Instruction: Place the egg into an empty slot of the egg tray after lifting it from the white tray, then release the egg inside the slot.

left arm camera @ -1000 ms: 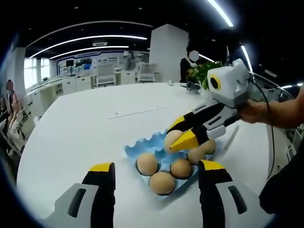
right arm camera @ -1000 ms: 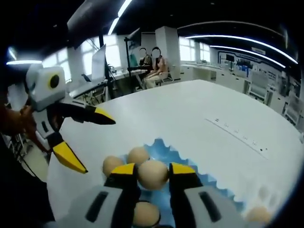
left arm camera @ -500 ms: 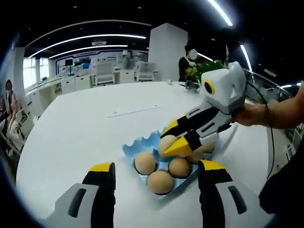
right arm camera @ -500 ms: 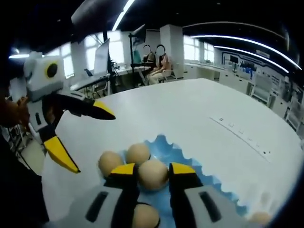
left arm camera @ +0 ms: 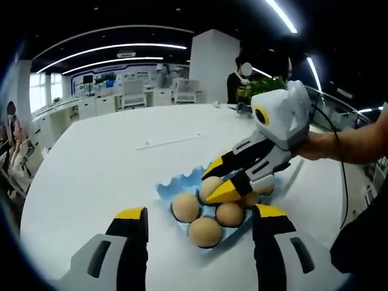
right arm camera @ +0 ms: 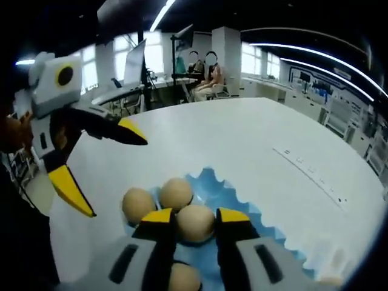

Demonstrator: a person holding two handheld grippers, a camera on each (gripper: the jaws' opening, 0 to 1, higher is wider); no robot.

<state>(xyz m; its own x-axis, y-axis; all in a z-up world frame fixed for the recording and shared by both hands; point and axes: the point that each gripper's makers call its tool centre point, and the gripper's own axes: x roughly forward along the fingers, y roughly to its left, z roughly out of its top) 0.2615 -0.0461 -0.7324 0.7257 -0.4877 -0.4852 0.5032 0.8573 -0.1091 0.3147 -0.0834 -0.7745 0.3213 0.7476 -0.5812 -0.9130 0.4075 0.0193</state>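
Observation:
A blue egg tray (left arm camera: 172,188) (right arm camera: 213,183) lies on the white table and holds several tan eggs (left arm camera: 206,231) (right arm camera: 176,193). My right gripper (right arm camera: 195,216) (left arm camera: 214,180) is shut on one egg (right arm camera: 195,222) (left arm camera: 210,184), which it holds low over the tray's far side, among the other eggs. Whether that egg touches a slot I cannot tell. My left gripper (left arm camera: 200,213) (right arm camera: 119,177) stands open with nothing between its yellow-tipped jaws, on the near side of the tray.
The white table (left arm camera: 109,163) is wide and round, with bare surface to the left and beyond the tray. A person's hand (left arm camera: 321,145) holds the right gripper. A green plant (left arm camera: 260,88) stands at the far edge. People sit in the background.
The right gripper has carried its egg lower and a little closer to the tray's eggs. The left gripper has stayed open and almost still.

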